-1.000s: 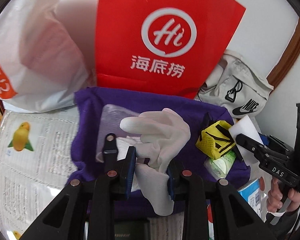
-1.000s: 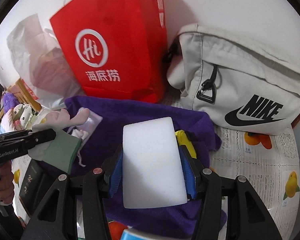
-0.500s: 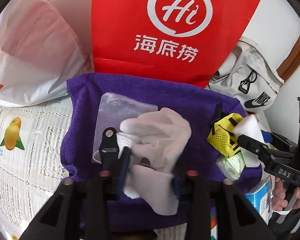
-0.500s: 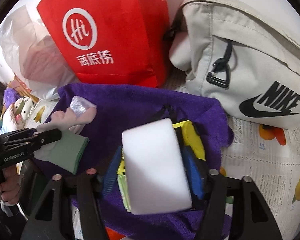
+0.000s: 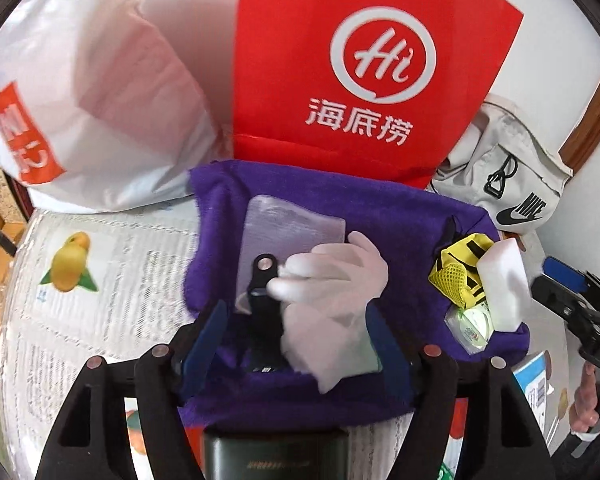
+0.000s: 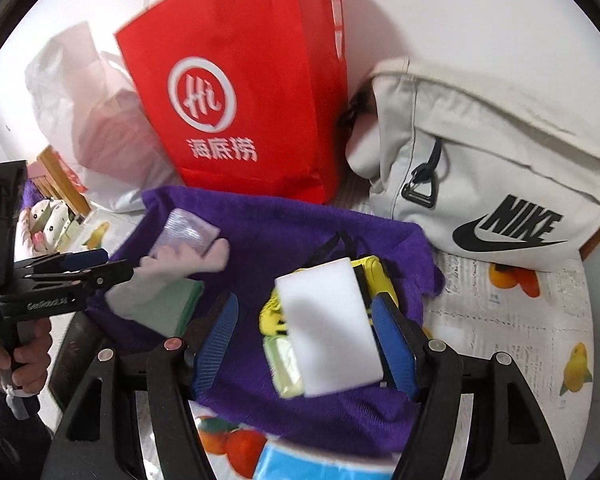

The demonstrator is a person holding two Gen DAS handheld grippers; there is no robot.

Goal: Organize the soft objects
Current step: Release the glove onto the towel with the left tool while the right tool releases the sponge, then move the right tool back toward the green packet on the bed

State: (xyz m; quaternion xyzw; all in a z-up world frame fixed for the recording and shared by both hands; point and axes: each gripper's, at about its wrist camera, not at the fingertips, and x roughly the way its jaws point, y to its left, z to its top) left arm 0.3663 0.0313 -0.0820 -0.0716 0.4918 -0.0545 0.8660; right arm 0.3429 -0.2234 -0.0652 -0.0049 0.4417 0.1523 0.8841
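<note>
A purple cloth bin (image 5: 380, 208) (image 6: 284, 220) holds a clear plastic pouch (image 5: 292, 228), a yellow mesh item (image 5: 456, 272) and a small green packet (image 5: 470, 326). A white rubber glove (image 5: 332, 292) with a green cuff (image 6: 168, 304) lies in the bin between the fingers of my left gripper (image 5: 296, 344), which is open. My right gripper (image 6: 308, 336) is open too; the white sponge (image 6: 328, 324) rests loose between its fingers on the yellow item (image 6: 376, 276), touching at most the right pad.
A red Haidilao paper bag (image 5: 360, 72) stands behind the bin, a white plastic bag (image 5: 92, 92) to its left and a beige Nike bag (image 6: 492, 184) to its right. A printed fruit-pattern sheet (image 5: 80, 280) covers the table. A blue carton (image 6: 320, 464) lies near the bin's front.
Both grippers have opened. The glove and the white sponge have been let go and now lie in the purple bin.
</note>
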